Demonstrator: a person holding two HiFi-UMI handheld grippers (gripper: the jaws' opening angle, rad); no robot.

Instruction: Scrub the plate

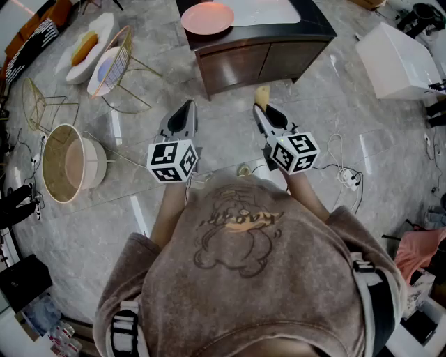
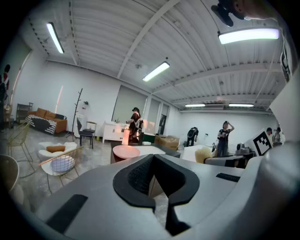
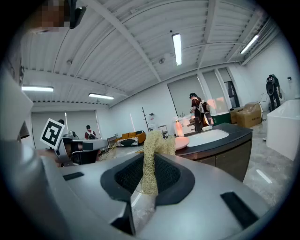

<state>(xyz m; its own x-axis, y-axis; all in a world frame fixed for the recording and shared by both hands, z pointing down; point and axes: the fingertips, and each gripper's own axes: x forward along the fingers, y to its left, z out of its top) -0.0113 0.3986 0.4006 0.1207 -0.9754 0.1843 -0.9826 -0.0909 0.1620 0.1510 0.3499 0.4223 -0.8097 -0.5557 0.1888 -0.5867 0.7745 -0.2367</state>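
I stand on a grey marble floor (image 1: pixel 230 143) facing a dark desk (image 1: pixel 244 63). Wire chairs (image 1: pixel 118 70) sit left, with strip lights (image 2: pixel 157 71) overhead.

Grey marble floor (image 1: pixel 230 139) carries a gold wire chair (image 1: pixel 115 73), a white seat (image 1: pixel 103 28) with an orange cushion (image 1: pixel 84 47), a round tub (image 1: pixel 66 164) on its side, and a white box (image 1: pixel 401 59).

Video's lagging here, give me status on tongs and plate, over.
Left tongs shut, empty. Right tongs shut on loofah scrubber. Pink plate on counter, untouched. Nothing in the way.
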